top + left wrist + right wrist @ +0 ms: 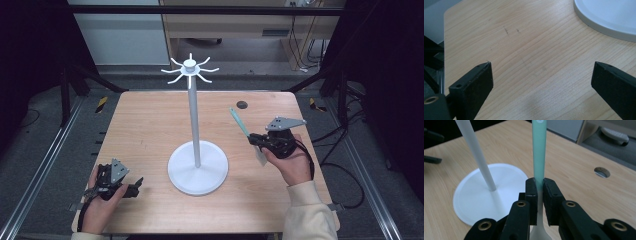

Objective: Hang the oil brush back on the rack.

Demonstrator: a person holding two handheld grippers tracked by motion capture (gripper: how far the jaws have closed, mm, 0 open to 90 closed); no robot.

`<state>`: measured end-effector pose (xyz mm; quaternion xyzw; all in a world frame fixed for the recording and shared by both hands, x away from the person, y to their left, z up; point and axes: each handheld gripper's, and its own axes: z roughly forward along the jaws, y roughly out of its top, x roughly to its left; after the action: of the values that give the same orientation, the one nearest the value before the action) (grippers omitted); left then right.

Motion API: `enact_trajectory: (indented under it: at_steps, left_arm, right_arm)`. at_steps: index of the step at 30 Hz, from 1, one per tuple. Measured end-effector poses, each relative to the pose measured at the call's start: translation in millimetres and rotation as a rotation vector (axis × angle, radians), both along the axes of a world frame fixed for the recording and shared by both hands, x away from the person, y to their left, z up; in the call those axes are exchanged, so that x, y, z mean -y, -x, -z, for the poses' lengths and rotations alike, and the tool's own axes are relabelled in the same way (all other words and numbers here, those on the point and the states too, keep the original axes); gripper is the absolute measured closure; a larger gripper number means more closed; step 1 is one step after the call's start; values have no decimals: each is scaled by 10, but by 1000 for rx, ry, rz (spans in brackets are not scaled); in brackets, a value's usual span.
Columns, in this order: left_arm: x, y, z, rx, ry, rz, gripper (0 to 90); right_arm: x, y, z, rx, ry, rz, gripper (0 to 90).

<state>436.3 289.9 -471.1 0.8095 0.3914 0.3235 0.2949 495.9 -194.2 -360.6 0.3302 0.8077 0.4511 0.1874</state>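
A white stand (194, 115) rises from a round base (198, 167) at the table's middle, with a ring of hooks (190, 69) on top. To its right, my right gripper (257, 141) is shut on a utensil (239, 122) with a pale green handle and a white head. In the right gripper view the jaws pinch the utensil (539, 152) where green meets white, and the handle points up and away from my right gripper (539, 185). My left gripper (136, 184) rests low at the front left, open, its jaws wide apart over bare wood (541, 75).
The wooden table (145, 125) has a small round hole (242, 104) near its far edge. The stand's base (606, 17) lies just beyond the left gripper. Black frame bars and cables surround the table, with a cabinet behind.
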Motion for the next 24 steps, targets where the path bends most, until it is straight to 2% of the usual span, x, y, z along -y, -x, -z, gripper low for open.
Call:
enact_trajectory:
  at_steps: [1,7,15,24]
  left_arm:
    - [0,0,-1,2,1,-2,33]
    - [13,-2,-4,1,-3,2,32]
    - [19,-5,-7,5,-1,0,32]
    - [11,-3,-6,5,0,0,31]
  right_arm:
    - [-5,24,-53,19,-29,6,826]
    - [-29,73,-148,45,-71,1,826]
    - [-106,145,-288,94,-111,2,826]
    - [-197,208,-398,129,-130,-12,826]
